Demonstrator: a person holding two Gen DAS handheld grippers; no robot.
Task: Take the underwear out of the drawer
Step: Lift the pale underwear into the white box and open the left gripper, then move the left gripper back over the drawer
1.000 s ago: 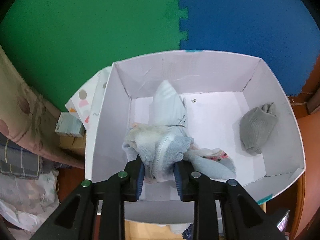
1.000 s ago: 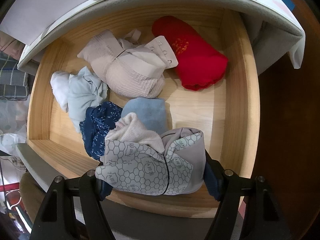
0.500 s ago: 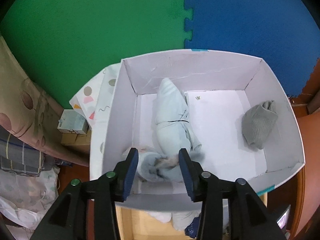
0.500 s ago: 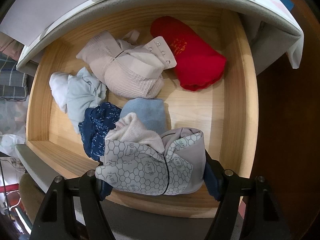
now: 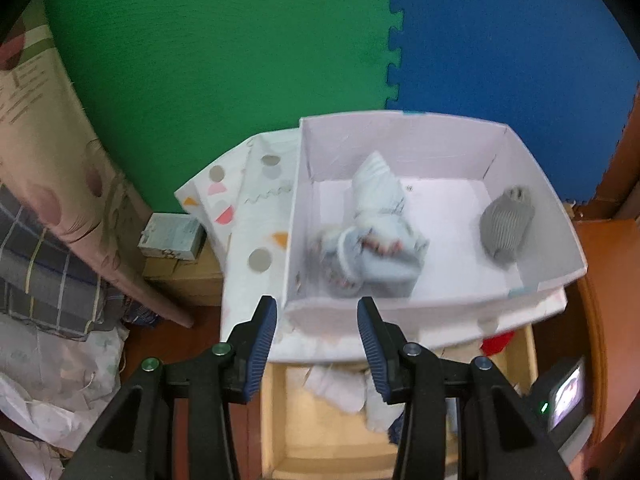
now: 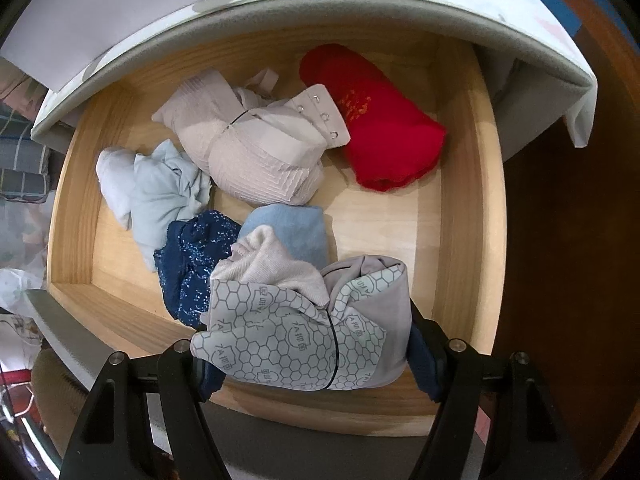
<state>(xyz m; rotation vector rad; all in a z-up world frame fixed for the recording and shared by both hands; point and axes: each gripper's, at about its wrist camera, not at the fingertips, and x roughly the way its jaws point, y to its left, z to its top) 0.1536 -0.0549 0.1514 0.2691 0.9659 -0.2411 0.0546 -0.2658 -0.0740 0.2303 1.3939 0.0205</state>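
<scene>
My left gripper (image 5: pixel 317 338) is open and empty, above the near wall of a white cardboard box (image 5: pixel 532 280). In the box lie a pale blue bundle with a floral piece (image 5: pixel 372 248) and a grey rolled piece (image 5: pixel 506 224). My right gripper (image 6: pixel 308 354) is shut on a grey bundle with a honeycomb print (image 6: pixel 304 328), held over the front of the open wooden drawer (image 6: pixel 460 216). In the drawer lie a red roll (image 6: pixel 380 128), a beige bra bundle (image 6: pixel 256 148), a pale blue-white bundle (image 6: pixel 152 188), a navy piece (image 6: pixel 192 260) and a light blue piece (image 6: pixel 292 232).
The white box stands on a patterned cloth (image 5: pixel 256 232) on top of the cabinet, over the drawer (image 5: pixel 320 432). Green and blue foam mats (image 5: pixel 240 60) cover the floor behind. A small carton (image 5: pixel 172 236) and piled fabric (image 5: pixel 44 264) lie to the left.
My left gripper opened and let the pale blue and floral bundle drop into the white box, then drew back and up. My right gripper has held the honeycomb bundle still.
</scene>
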